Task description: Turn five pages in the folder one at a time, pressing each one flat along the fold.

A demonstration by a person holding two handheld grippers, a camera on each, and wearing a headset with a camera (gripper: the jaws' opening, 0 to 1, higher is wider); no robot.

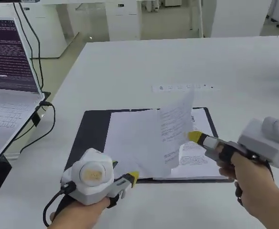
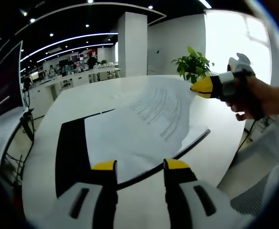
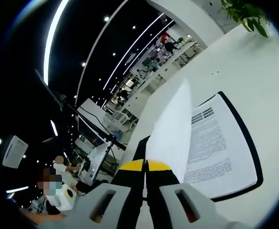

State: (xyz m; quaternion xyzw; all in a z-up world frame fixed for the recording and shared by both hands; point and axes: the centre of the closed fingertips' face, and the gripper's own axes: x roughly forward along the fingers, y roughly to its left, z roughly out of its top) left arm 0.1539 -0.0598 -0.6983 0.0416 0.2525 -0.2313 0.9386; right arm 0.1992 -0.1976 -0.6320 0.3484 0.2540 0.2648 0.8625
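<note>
A black folder (image 1: 89,133) lies open on the white table (image 1: 129,67). One printed page (image 1: 170,138) stands lifted and curled over the middle of the folder. My right gripper (image 1: 195,137) is shut on that page's right edge; its yellow tips (image 3: 144,165) are pressed together with the sheet (image 3: 172,133) rising beside them. The printed page (image 3: 211,148) underneath lies flat on the right. My left gripper (image 1: 132,177) hovers at the folder's front edge, open, with nothing between its tips (image 2: 140,167). From the left gripper view, the right gripper (image 2: 206,87) holds up the page (image 2: 158,114).
An open laptop (image 1: 5,86) sits at the left table edge with black cables (image 1: 44,124) trailing beside it. A white power strip (image 1: 184,87) lies behind the folder. A potted plant (image 2: 192,67) stands beyond the table. People sit in the background (image 3: 58,186).
</note>
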